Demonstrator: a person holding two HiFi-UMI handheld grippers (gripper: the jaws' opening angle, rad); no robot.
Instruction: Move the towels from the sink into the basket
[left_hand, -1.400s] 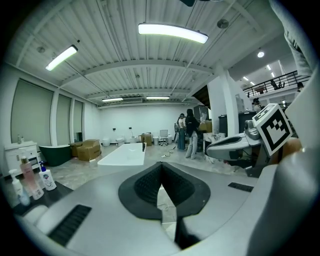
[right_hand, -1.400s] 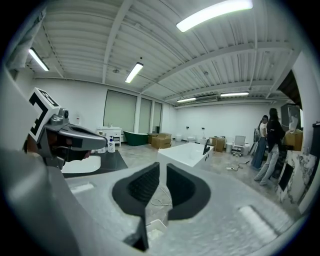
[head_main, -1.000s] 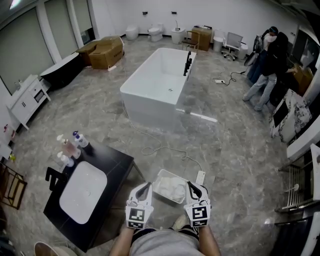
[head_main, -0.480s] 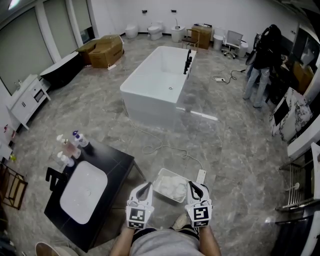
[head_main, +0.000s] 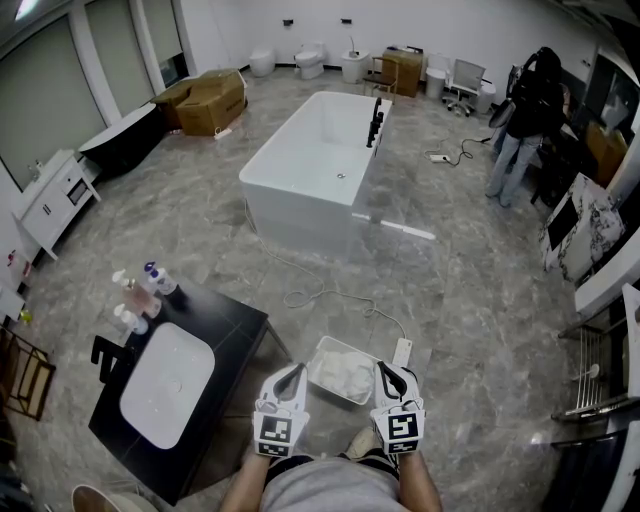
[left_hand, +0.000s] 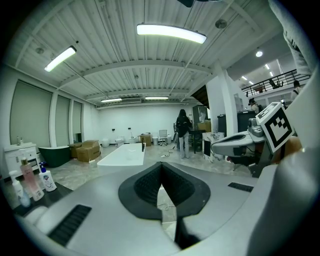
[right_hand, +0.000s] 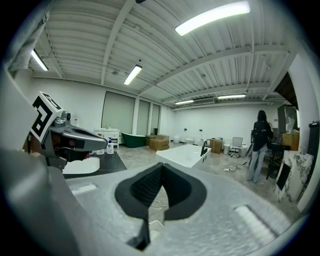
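A white basket (head_main: 318, 352) stands on the floor just ahead of me, with white towels (head_main: 345, 374) heaped in it. The white sink (head_main: 167, 383) in the black vanity to my left looks bare. My left gripper (head_main: 293, 369) hovers at the basket's near left corner and my right gripper (head_main: 382, 367) at its near right corner. Both are shut with nothing between their jaws. In the left gripper view the left gripper's (left_hand: 161, 166) dark pads meet at the tip. The right gripper's (right_hand: 162, 167) pads do the same in the right gripper view.
Several bottles (head_main: 139, 293) stand at the vanity's far end. A white cable (head_main: 330, 297) and a power strip (head_main: 401, 353) lie on the floor beyond the basket. A white bathtub (head_main: 318, 165) stands further off. A person (head_main: 521, 125) stands at the far right.
Both grippers have stayed where they were. The person at the far right has shifted a little further back.
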